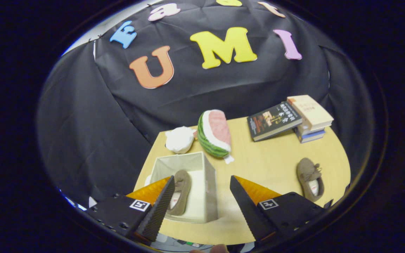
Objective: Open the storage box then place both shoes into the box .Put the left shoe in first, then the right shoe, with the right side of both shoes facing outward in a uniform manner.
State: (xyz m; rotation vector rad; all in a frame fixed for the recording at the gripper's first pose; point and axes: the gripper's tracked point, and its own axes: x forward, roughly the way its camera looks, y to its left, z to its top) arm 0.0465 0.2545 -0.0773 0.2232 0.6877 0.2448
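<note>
Flanking box (202, 168): watermelon toy (214, 133), splayed claw (200, 182).

1. We hold our gripper (202, 196) low in the frame, looking forward and down along its two fingers.
2. Its jaws stand wide apart, with nothing pressed between them.
3. The left finger (158, 207) rises from the lower left and slants up toward the centre; its tip comes to a point.
4. The right finger (246, 207) mirrors it from the lower right, its tip level with the other.
5. A fingertip of our hand (219, 248) peeks in at the bottom centre of the frame, blurred.
</note>
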